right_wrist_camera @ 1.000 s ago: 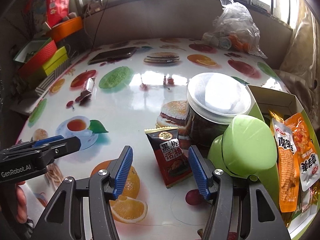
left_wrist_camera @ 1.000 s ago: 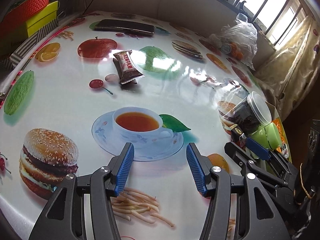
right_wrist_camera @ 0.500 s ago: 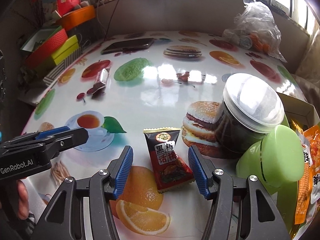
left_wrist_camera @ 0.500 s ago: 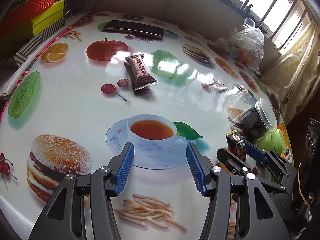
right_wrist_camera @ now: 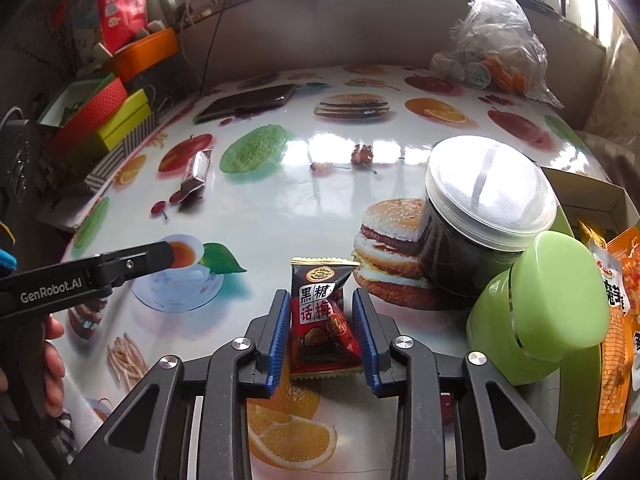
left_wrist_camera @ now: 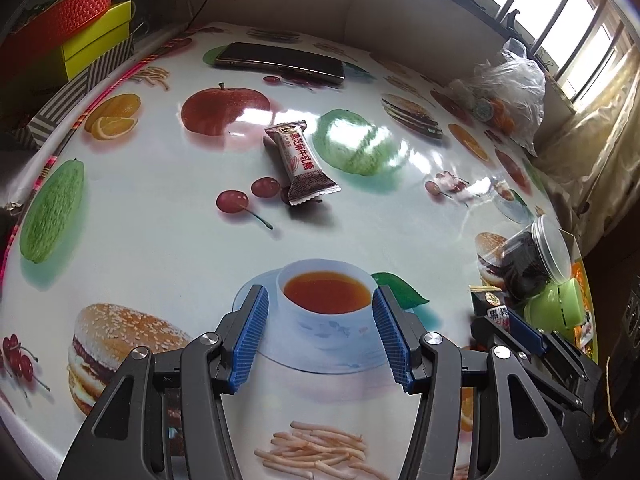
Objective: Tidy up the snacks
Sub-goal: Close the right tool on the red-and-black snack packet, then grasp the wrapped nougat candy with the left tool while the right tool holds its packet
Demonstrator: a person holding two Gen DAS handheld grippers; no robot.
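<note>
A fruit-printed table (right_wrist_camera: pixel 280 208) carries scattered snacks. The right gripper (right_wrist_camera: pixel 322 332), nearly closed, straddles the red packet (right_wrist_camera: pixel 320 320), its long axis along the fingers. The left gripper (left_wrist_camera: pixel 320 336) hangs wide open and empty, the brown candy (left_wrist_camera: pixel 300 160) well ahead toward the far edge.

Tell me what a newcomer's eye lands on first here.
The loud tablecloth, printed with burgers, fruit and a teacup, fills both views. Near the front, the right gripper has its blue jaws around a red and black candy packet, beside a dark jar and a green tub. Farther off, a brown candy bar lies alone.
</note>
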